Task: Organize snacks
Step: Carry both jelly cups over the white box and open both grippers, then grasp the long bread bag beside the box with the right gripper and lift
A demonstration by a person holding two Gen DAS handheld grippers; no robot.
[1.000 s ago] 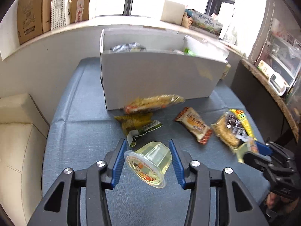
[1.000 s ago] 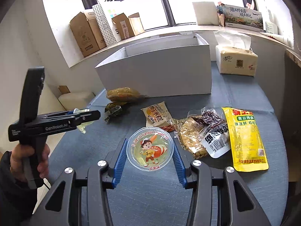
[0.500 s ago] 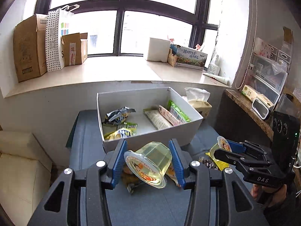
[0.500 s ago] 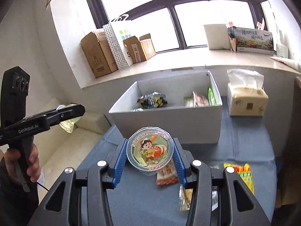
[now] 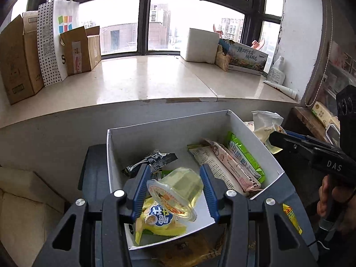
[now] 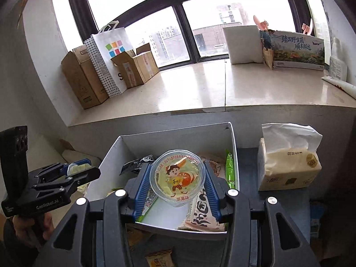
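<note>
Right between the blue pads of the left hand-held gripper (image 5: 174,192) sits a jelly cup (image 5: 175,194), clamped across its clear side wall and tilted so the printed foil lid faces down and toward the camera. The right hand-held gripper (image 6: 176,183) likewise grips a second jelly cup (image 6: 176,176), pinched at its rim with the lid facing the camera. Such cups are probably light, with thin plastic walls that flex and a smooth, somewhat slippery taper, so a hold low on the wall could let one squirt out; a gentle squeeze near the stiffer rim seems safest, since a hard one might burst the foil seal.

Just below and ahead of both grippers lies the white box (image 5: 255,138), already holding a yellow packet (image 5: 159,222), a black packet (image 5: 153,160) and long pink and green packets (image 5: 240,164) along the side toward the right gripper. Bare floor shows mid-box, the likeliest room for a drop. Its thin upright walls are the edges to clear. Beyond the box on that side stands a tissue pack (image 6: 289,162), then the window sill (image 5: 144,82)
</note>
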